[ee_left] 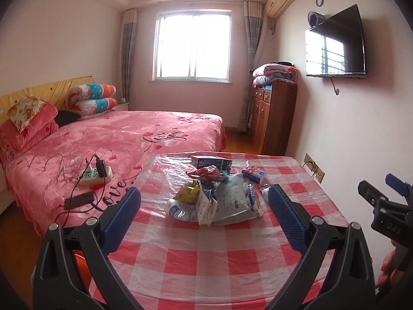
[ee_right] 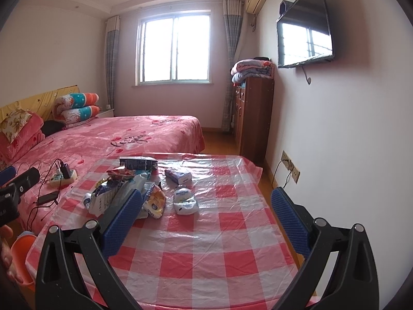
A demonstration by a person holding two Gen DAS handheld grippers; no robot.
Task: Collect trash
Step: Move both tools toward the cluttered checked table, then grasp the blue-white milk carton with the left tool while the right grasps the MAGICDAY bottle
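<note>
Task not begun. Trash pile [ee_left: 214, 196] lies mid-table [ee_left: 206, 258] on the checked cloth, untouched; 1 white wrapper [ee_right: 185, 201] sits just apart. Left gripper [ee_left: 205, 206] and right gripper [ee_right: 206, 213] both spread wide, empty. Orange bin [ee_right: 23, 248] waits beside table.

Near half of the bench [ee_right: 206, 263]: bare checked cloth, open to both claws. Far half, left of centre: heap of wrappers [ee_left: 214, 199] bars the middle. Right of the heap, a white crumpled packet [ee_right: 185, 201] and a small blue-white pack [ee_right: 178, 176] lie apart, with bare cloth between and around them. A flat carton [ee_left: 210, 161] stands at the far edge. The wall [ee_right: 348, 142] closes the bench's right side; the bed [ee_left: 116, 139] adjoins its left.
</note>
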